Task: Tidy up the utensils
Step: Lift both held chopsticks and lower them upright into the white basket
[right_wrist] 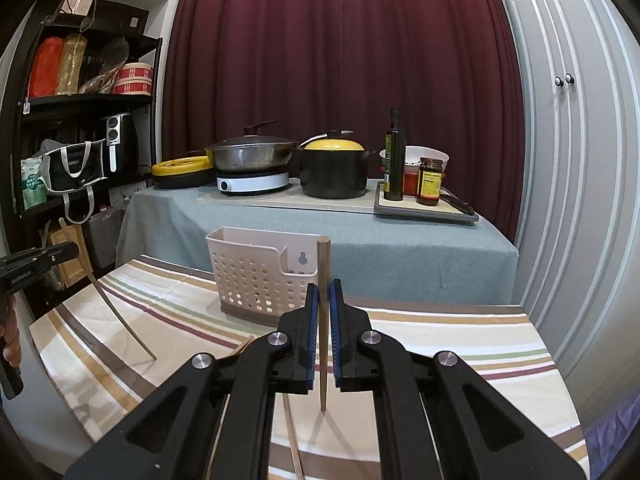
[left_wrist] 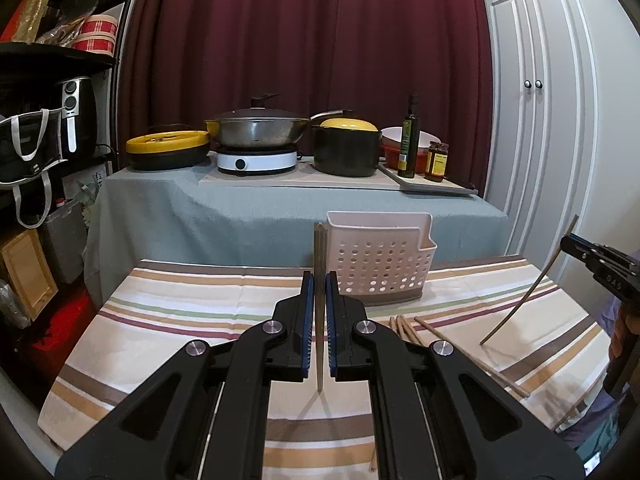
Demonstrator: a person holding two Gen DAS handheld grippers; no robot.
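Note:
My left gripper [left_wrist: 319,280] is shut on a wooden chopstick [left_wrist: 319,248] held upright, its lower tip just above the striped tablecloth [left_wrist: 180,320]. A white perforated utensil basket [left_wrist: 380,264] stands just behind and to the right of it. My right gripper [right_wrist: 324,288] is likewise shut on an upright chopstick [right_wrist: 323,264], with the basket [right_wrist: 256,276] behind and to its left. Each view shows the other gripper at its edge: the right gripper [left_wrist: 572,244] and the left gripper [right_wrist: 70,251], both gripping slanted chopsticks. Several loose chopsticks [left_wrist: 408,328] lie on the cloth.
A second table under a grey cloth [left_wrist: 240,216] stands behind, carrying a wok on an induction cooker [left_wrist: 256,160], a black pot with a yellow lid [left_wrist: 346,148], an oil bottle [left_wrist: 409,140] and jars. A dark shelf [left_wrist: 48,120] is at left, and white cupboard doors [left_wrist: 536,120] at right.

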